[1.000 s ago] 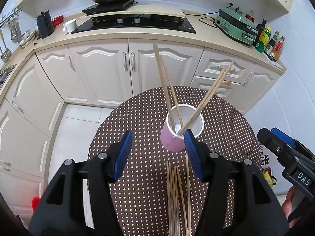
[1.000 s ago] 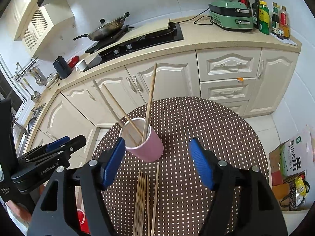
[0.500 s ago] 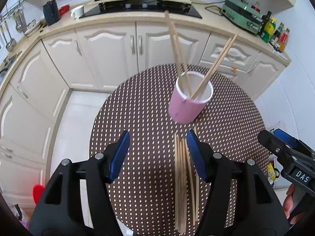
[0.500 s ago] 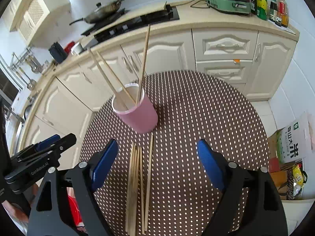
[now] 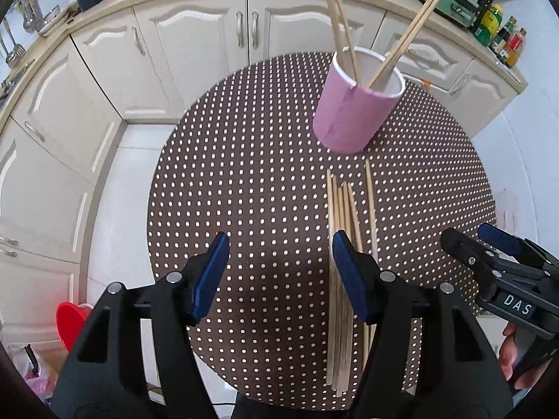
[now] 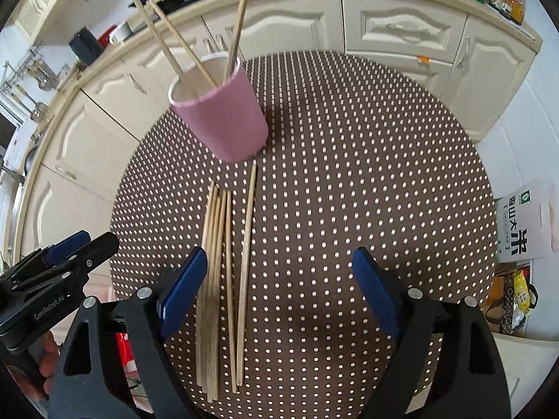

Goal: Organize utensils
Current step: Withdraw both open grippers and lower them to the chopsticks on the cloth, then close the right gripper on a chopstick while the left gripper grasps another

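A pink cup (image 5: 356, 110) stands on the round brown dotted table (image 5: 244, 181) and holds several wooden chopsticks (image 5: 337, 24) that lean out of its top. It also shows in the right wrist view (image 6: 225, 115). Several loose chopsticks (image 5: 344, 230) lie side by side on the table in front of the cup, also in the right wrist view (image 6: 223, 262). My left gripper (image 5: 279, 272) is open and empty, above the table just left of the loose chopsticks. My right gripper (image 6: 276, 289) is open and empty, above the table to their right.
White kitchen cabinets (image 5: 195, 35) and a counter with a hob curve behind the table. A green appliance and bottles (image 5: 489, 17) stand on the counter at right. A red bin (image 5: 71, 321) sits on the floor at left, a printed box (image 6: 524, 223) on the floor at right.
Both grippers have pulled back and tilted down from the cup. The cup now sits further off and the loose chopsticks lie in full view. Both stay open.
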A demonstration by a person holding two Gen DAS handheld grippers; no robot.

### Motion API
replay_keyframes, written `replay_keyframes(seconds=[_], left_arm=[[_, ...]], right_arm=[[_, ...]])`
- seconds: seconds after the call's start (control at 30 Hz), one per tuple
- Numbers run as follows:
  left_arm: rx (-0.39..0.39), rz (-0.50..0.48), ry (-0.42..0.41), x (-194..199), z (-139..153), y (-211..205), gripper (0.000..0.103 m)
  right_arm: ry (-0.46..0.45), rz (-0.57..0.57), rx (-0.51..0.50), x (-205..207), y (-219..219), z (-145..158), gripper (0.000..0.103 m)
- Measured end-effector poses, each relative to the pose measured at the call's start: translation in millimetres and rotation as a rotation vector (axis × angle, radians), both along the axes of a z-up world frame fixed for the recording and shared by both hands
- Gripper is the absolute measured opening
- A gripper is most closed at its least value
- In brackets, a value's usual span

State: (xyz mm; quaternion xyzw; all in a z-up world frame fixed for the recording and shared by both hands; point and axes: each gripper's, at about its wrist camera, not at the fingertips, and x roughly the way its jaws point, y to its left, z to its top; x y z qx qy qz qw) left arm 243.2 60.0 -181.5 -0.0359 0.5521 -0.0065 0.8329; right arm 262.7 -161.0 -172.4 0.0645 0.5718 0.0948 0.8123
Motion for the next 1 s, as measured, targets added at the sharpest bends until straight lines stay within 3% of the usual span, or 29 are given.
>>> replay_keyframes(seconds=[0.27, 0.53, 0.73, 0.8, 1.0], left_arm=[[-0.011, -0.009, 0.053, 4.0, -23.9, 1.1, 0.064], [0.004, -0.034, 0.100, 13.8, -42.9, -1.7, 0.066], [0.005, -0.054, 0.128, 22.0, -53.0, -3.3, 0.068], [0.006, -0.059, 0.134, 21.4, -55.2, -3.5, 0.068], [-0.026, -0.062, 0.166, 26.4, -63.5, -1.6, 0.069]], right_arm=[[0.056, 0.025, -0.034, 2.6, 13.7, -27.6, 0.082], [0.046, 0.057, -0.090, 9.1, 32.4, -45.4, 0.080], [0.058, 0.122, -0.101, 9.8, 49.5, -61.0, 0.047], [0.066, 0.143, -0.103, 10.0, 56.8, -66.1, 0.031], [0.045, 0.159, -0.123, 10.5, 74.4, -73.1, 0.018]])
